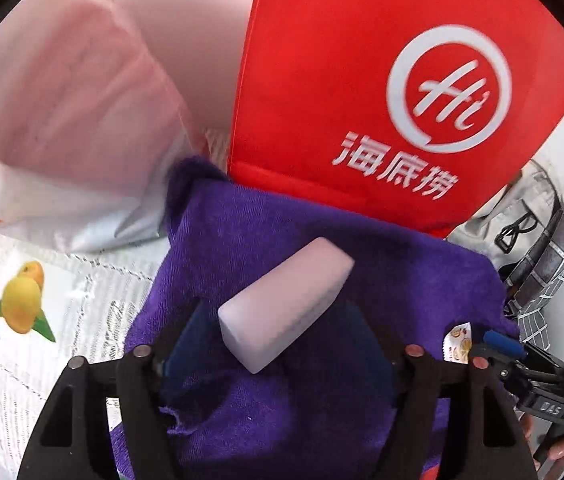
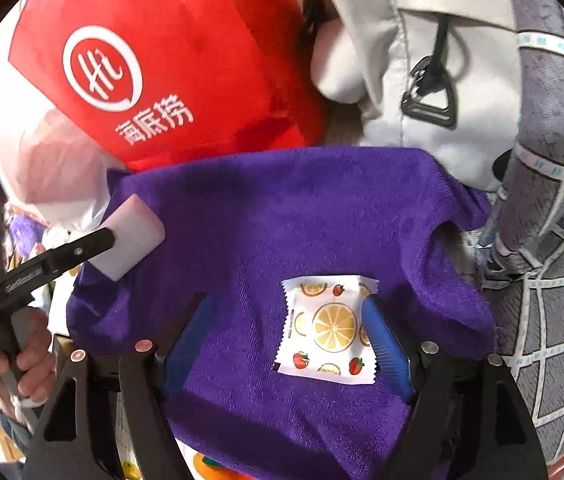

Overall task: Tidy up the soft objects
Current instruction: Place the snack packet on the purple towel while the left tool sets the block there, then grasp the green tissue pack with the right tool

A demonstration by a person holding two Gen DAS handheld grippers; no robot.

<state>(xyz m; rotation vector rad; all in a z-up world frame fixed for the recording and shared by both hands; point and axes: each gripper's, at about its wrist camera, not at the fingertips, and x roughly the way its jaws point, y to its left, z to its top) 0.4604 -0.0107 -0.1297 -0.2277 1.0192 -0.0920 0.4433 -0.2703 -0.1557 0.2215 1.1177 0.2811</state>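
With white sponge (image 1: 286, 304) and fruit-print packet (image 2: 328, 330) lying on purple towel (image 2: 282, 220), we judge placing done; bundling left. Left gripper (image 1: 278, 344), right gripper (image 2: 294, 340) jaws spread, pinching nothing; red bag (image 2: 186, 60) at 11 o'clock.

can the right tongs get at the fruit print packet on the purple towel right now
Probably yes: the packet lies flat on the purple towel between the open right tongs, nothing covering it.

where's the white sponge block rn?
The white sponge block lies on the purple towel, between the open left gripper fingers; in the right wrist view it sits at the towel's left edge, below the red bag.
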